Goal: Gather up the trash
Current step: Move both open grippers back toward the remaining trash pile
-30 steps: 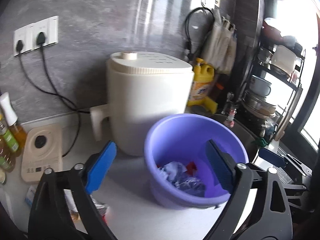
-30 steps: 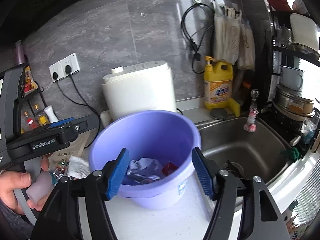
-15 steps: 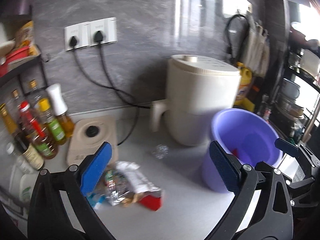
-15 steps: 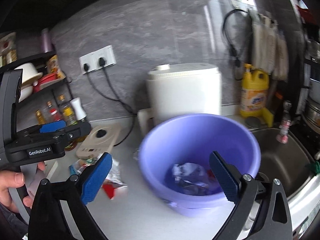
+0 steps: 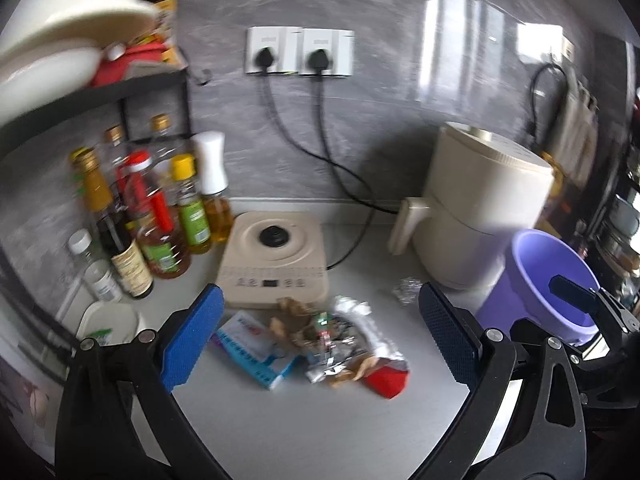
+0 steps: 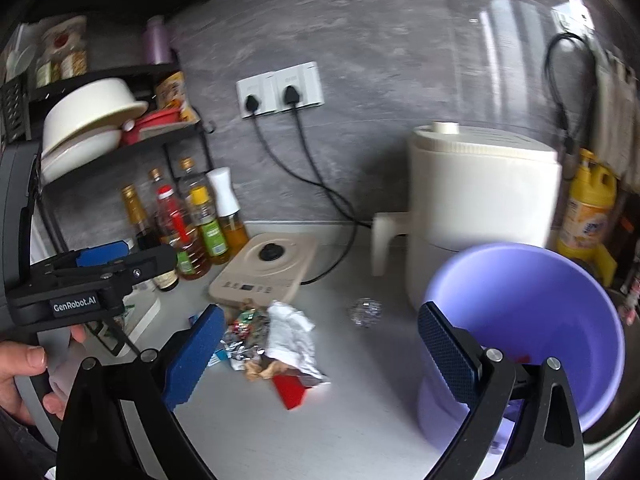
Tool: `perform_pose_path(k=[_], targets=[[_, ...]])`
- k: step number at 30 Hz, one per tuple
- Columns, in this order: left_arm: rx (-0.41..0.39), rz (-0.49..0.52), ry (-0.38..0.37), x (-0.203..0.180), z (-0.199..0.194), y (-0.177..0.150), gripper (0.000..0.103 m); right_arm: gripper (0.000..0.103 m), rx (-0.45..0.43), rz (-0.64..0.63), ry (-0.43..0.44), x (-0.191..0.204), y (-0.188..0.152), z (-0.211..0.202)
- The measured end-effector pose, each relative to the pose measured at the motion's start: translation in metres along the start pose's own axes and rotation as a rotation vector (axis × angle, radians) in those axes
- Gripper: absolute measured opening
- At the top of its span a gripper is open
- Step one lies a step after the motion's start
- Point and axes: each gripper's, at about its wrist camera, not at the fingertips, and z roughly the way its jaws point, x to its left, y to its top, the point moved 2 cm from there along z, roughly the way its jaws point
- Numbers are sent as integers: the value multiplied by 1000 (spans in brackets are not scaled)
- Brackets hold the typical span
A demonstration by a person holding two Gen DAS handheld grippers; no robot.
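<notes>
Compared with one second ago, both wrist views have swung away from the purple bucket [image 6: 528, 312] toward the left part of the tabletop [image 5: 320, 420]. The bucket then filled the centre of each view; it now sits at the right edge of both. The trash pile [image 5: 320, 340], earlier only partly visible at the lower left, now lies between the pads of each claw in the picture, on the tabletop in front of the beige scale [image 5: 276, 268].

Right claw [image 6: 316, 356]: its jaws have just been opening and now stand wide, with nothing gripped. Left claw [image 5: 320, 340]: jaws wide, nothing gripped, above the pile.

The pile consists of a white crumpled wrapper [image 6: 292, 336], foil pieces, a red piece [image 6: 290, 390] and a blue-and-white carton [image 5: 256, 348]. A separate foil ball [image 6: 364, 311] lies apart, between the pile and the white appliance [image 6: 480, 208].

Limits of view: motion blur softens both frames, so wrapper print is unreadable. The bucket's contents are mostly hidden behind its wall and the right claw's finger. A hand [image 6: 24, 372] on the left claw's handle is cut off at the frame edge.
</notes>
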Motion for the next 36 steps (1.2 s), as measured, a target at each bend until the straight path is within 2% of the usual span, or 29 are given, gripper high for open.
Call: perform_pose_path(k=[3,11,16,22,27,36], targets=[[19,-49,7,21,2,-6,97,94,20,-16,26,13,-1,11],[47,-100,-11,49,10,-20,94,81,85,-48,83,40,-4,37],[91,-100,-53,51,23,-29,77,68,133,-52,100,49,-7,56],[150,-99,-111,46,46,-38,59,62,175,-52,88,50,-14,68],[203,-100,-148,38,68,-47,51,57,213,-45,59,42,-24,73],[295,-92,-172,22,113,-69,46,56,256,-54,14,31,-36,85]])
